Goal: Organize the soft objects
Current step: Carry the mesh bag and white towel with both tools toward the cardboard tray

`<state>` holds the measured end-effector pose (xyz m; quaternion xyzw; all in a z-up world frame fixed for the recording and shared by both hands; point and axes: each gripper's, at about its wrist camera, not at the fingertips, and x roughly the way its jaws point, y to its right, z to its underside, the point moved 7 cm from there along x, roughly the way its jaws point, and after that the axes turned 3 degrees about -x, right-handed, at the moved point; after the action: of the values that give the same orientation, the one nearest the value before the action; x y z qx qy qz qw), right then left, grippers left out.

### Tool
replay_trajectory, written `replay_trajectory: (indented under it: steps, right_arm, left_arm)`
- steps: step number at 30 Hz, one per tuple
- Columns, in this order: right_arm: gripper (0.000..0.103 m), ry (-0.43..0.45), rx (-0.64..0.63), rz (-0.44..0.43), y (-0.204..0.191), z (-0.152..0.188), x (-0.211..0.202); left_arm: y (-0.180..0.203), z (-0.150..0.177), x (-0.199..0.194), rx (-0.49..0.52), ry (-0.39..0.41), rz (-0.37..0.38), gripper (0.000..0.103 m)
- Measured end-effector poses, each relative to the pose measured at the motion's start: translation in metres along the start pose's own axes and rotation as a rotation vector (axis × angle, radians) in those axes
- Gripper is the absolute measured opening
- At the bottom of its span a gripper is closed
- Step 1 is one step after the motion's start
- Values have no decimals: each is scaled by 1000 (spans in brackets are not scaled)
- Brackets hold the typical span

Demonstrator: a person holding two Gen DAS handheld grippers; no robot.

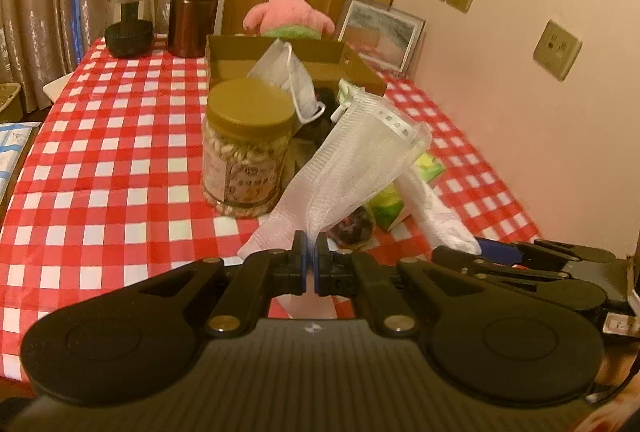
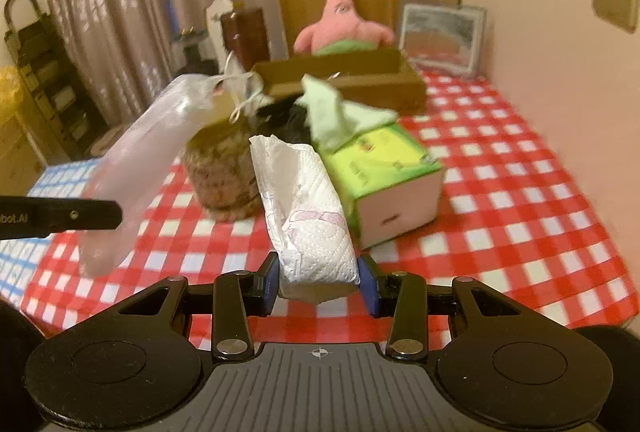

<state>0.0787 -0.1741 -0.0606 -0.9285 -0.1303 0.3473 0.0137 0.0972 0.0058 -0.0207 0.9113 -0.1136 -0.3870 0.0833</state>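
Left gripper (image 1: pixel 311 252): low in the middle of the left wrist view, closed tight on the end of a white mesh bag (image 1: pixel 360 159). Bag up off the table (image 1: pixel 100 159), running from the gripper toward the middle right of the frame, in front of a jar (image 1: pixel 244 147) with a tan lid. Same bag (image 2: pixel 136 175) at the left of the right wrist view, blurry, with a bit of the left gripper's black arm across it.

Right gripper (image 2: pixel 318 282): low in the middle of the right wrist view, closed on a pack of white tissues (image 2: pixel 308 216). Blue pads against both sides of the pack. Pack up off the red and white checked table (image 2: pixel 520 199), pointing toward the middle of the frame.

Just right of the pack: a green tissue box (image 2: pixel 384 167) on the table, with a tissue sticking out on top. Behind it, near the middle of the frame: a brown box (image 2: pixel 360 79), open on top. In the left wrist view, a face mask (image 1: pixel 292 79) lying partly in that brown box (image 1: pixel 280 55).

Behind the box, at the top middle: a pink star toy (image 2: pixel 344 23), sitting up. To its right: a picture frame (image 2: pixel 440 31) leaning by the wall. Upper left of the left wrist view: a dark can (image 1: pixel 194 13) and a glass jar (image 1: pixel 130 19), side by side on the table.
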Motion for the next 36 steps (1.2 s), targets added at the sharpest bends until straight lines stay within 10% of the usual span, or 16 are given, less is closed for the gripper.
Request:
replay_trajectory:
  steps: [16, 36]
  right_arm:
    - [41, 92, 54, 59, 37, -51, -57]
    - [41, 110, 96, 58, 77, -114, -17]
  left_arm:
    - [25, -55, -36, -9, 94, 41, 2]
    - [29, -141, -9, 29, 120, 24, 2]
